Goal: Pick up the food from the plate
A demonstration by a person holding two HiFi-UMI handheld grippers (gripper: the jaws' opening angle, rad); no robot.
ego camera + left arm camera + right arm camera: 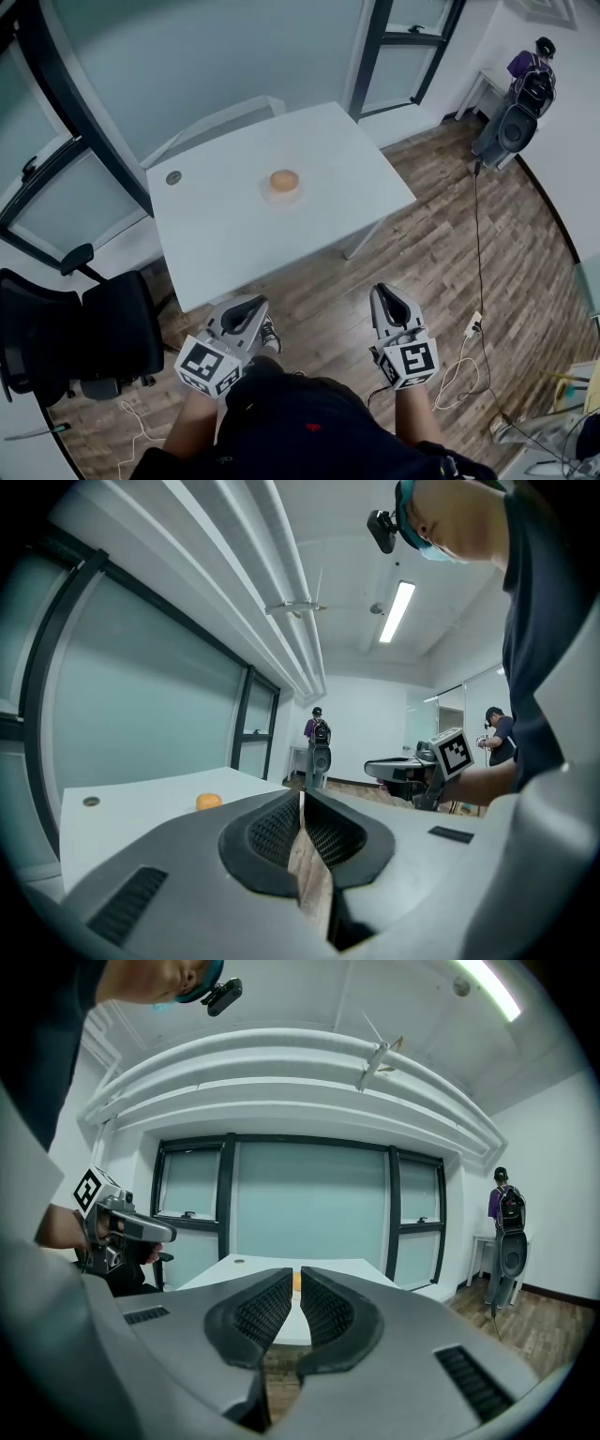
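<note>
A round orange piece of food [284,179] lies on a small white plate [281,198] near the middle of the white table [234,239]. Both grippers hang close to my body over the wooden floor, short of the table's near edge. The left gripper [247,312] is shut and holds nothing; its own view shows the food [208,802] far off to the left of its joined tips [301,797]. Shut and empty too, the right gripper [385,297] points at the table, and the food [296,1282] shows just past its tips [296,1273].
A black office chair [89,337] stands left of me by the table's near corner. A small grey disc [173,177] sits at the table's far left. Cables [467,352] trail on the floor at right. A person [528,77] stands far back right. Glass walls run behind the table.
</note>
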